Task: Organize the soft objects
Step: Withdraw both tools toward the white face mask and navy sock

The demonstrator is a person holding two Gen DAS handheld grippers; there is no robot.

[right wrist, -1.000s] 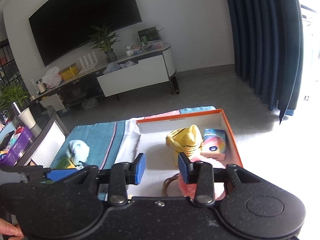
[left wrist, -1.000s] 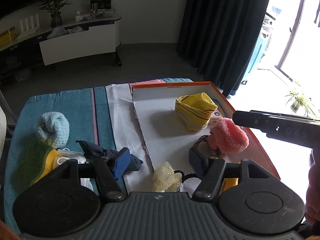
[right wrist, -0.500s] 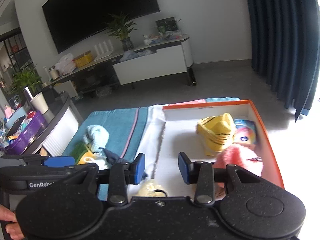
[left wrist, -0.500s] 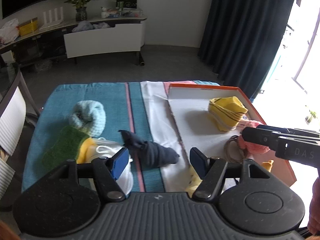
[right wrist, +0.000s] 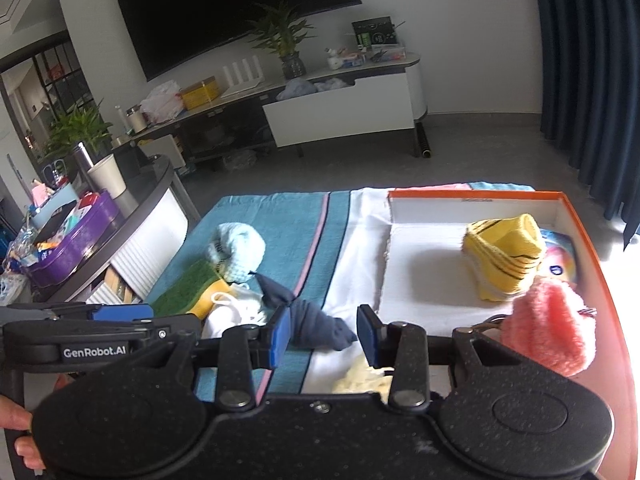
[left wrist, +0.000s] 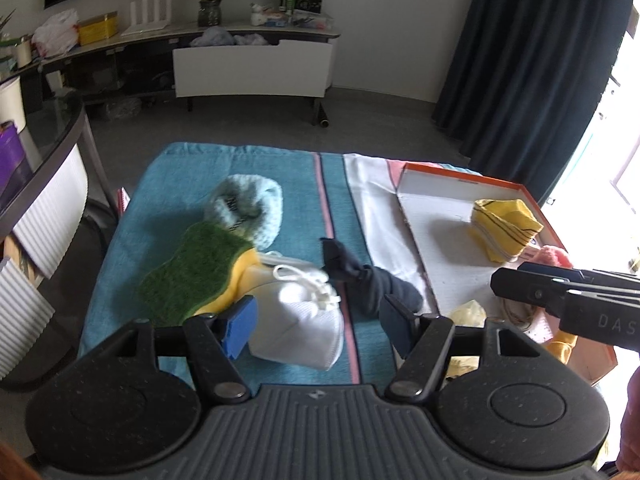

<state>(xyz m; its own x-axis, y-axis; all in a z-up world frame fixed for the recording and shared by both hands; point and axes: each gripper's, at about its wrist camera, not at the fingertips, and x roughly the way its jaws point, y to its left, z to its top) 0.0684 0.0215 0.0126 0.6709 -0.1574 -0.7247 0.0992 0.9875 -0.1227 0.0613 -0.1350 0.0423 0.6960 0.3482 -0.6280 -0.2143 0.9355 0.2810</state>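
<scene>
My left gripper is open and empty, above a white face mask on the teal cloth. Beside the mask lie a green and yellow sponge, a light blue knitted hat and a dark navy sock. My right gripper is open and empty, above the sock. The orange box holds a yellow striped hat, a pink fluffy item and a colourful tissue pack. A pale yellow item lies at the box's near left corner.
A brown ring-like object lies in the box near the pink item. A white cloth lies under the box. A counter with a purple tray stands left of the table. A TV stand is behind.
Both grippers have swung left, away from the box toward the items on the teal cloth. The pink fluffy item stays in the box.
</scene>
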